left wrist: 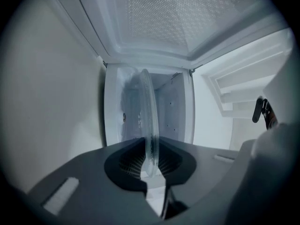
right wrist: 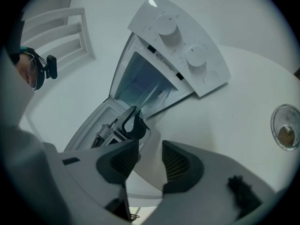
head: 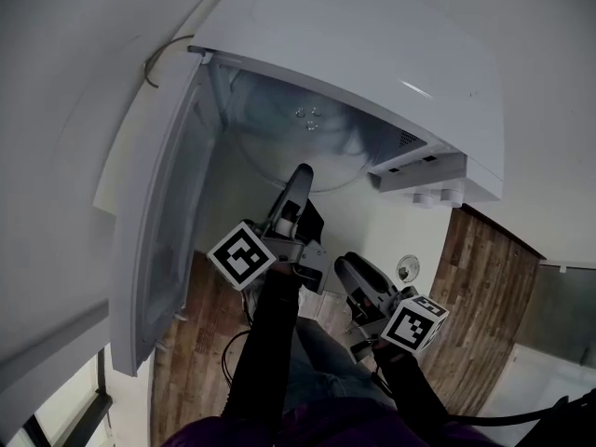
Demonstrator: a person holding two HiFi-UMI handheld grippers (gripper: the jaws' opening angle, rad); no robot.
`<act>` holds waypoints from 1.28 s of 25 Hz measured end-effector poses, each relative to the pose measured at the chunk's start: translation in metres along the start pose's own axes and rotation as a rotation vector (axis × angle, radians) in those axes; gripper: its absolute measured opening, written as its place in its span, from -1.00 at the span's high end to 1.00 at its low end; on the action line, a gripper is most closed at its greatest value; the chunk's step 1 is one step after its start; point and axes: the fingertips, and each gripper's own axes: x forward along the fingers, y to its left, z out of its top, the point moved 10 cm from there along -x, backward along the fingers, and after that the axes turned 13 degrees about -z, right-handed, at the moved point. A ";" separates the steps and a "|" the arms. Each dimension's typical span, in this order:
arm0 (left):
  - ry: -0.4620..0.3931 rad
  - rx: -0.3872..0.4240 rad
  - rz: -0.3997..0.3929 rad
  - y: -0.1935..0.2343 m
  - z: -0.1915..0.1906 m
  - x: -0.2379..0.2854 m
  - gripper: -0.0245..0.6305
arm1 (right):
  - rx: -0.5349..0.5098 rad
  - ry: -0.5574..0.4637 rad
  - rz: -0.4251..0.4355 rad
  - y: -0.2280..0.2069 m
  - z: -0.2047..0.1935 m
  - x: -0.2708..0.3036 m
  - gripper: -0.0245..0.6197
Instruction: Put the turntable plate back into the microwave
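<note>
The left gripper [head: 300,177] is clenched on the rim of the glass turntable plate [head: 337,161], which hangs at the mouth of the open microwave [head: 372,45]. In the left gripper view the plate [left wrist: 149,121] runs edge-on out of the jaws toward the cavity [left wrist: 174,111]. The right gripper [right wrist: 150,156] is released, with nothing between its jaws, and sits lower, in front of the table [right wrist: 243,102], lending no support.

The main risk is the grip itself. Smooth glass is pinched at one edge only, and the weight of the whole disc levers against the pads, so it could droop or slide out and break. A second risk is the far rim striking the cavity wall or the frame beside the door [head: 158,231] if it goes in off-centre. A third is letting go before the plate sits level on its centre drive, which would leave it rocking. Whether the far edge already touches the cavity floor I cannot tell; glare and transparency hide it.
</note>
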 end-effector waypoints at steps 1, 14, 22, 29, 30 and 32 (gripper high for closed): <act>-0.001 -0.006 0.003 0.002 0.000 0.002 0.78 | -0.004 0.004 -0.002 0.001 0.000 0.001 0.43; 0.011 -0.025 0.022 0.021 0.016 0.027 0.76 | -0.011 0.018 -0.024 0.009 0.001 0.013 0.43; 0.049 -0.030 0.049 0.029 0.020 0.040 0.75 | -0.021 0.022 -0.028 0.014 0.003 0.018 0.43; 0.064 -0.039 0.045 0.034 0.020 0.046 0.75 | -0.020 0.015 -0.038 0.013 0.004 0.019 0.43; 0.065 -0.043 0.045 0.034 0.021 0.047 0.75 | -0.021 0.016 -0.042 0.013 0.004 0.020 0.43; 0.066 -0.048 0.044 0.035 0.021 0.049 0.75 | -0.022 0.018 -0.046 0.014 0.004 0.020 0.43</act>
